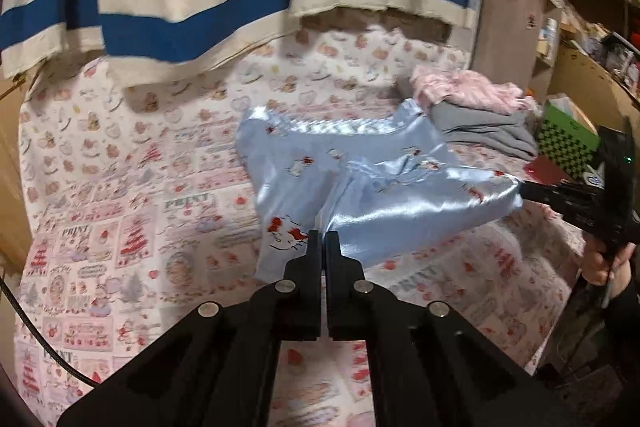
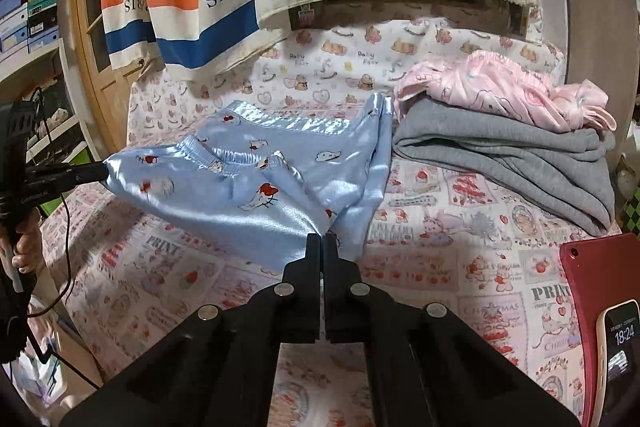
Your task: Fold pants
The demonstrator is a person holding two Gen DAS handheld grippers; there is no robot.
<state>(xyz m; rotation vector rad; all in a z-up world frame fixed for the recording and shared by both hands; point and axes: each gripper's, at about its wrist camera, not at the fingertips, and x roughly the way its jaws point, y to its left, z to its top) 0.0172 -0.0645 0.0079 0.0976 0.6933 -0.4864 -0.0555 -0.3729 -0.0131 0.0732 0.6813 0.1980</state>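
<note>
- Nearest the lens in the left wrist view, the left gripper (image 1: 322, 239) has its jaws pressed together on the near edge of the blue satin pants (image 1: 360, 179), with a thin fold of cloth pinched between the tips.
- In the right wrist view the right gripper (image 2: 321, 241) shows the same: jaws closed, nipping the near hem of the pants where the fabric runs into the tips.
- Each camera also catches the other gripper from the side, its tip meeting an outer corner of the garment, so the pants appear held at two corners.
- The pants lie on the printed bedsheet (image 2: 440, 259), in the middle of the bed, with the near edge raised off the sheet between the grippers. The elastic waistband (image 2: 236, 159) shows on top, lying across the middle of the cloth, which suggests the garment is already doubled over at least once.
- The bundle looks loose and rumpled, not a flat packet; a further fold and some smoothing are probably still needed.
- To the right sits a folded grey garment (image 2: 512, 163) with a pink garment (image 2: 500, 95) on top of it, touching the far corner of the blue pants; these look like a finished stack, where the blue pants would likely go.
</note>
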